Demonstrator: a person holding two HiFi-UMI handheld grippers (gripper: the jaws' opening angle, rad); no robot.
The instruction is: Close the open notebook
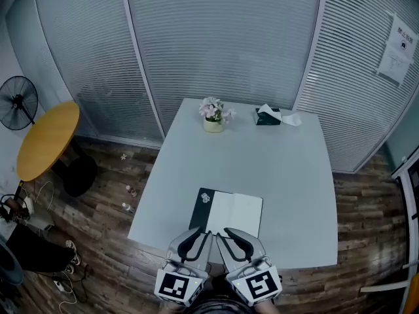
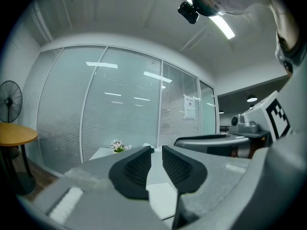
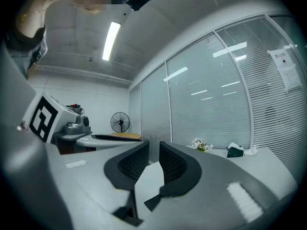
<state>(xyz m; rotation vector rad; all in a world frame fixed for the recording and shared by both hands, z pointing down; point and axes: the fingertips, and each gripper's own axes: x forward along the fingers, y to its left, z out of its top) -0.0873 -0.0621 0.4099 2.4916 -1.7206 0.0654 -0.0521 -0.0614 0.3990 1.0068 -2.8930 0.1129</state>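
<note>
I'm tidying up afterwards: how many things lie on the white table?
3: the open notebook at the near edge, the flower pot and the tissue box near the far edge. The left gripper and right gripper hide part of the near edge.

Room: slatted glass partition walls (image 1: 229, 38), wood-plank floor (image 1: 111, 175), white square table (image 1: 288, 175), round yellow table (image 1: 47, 139), standing fan (image 1: 18, 102), ceiling strip light (image 3: 111, 40).

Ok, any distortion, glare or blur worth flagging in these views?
Head view: fisheye bows the blinds, table evenly lit, notebook sharp. Left gripper view: dark round vignette, lamp reflections streak the glass wall. Right gripper view: same vignette, ceiling light glares.
</note>
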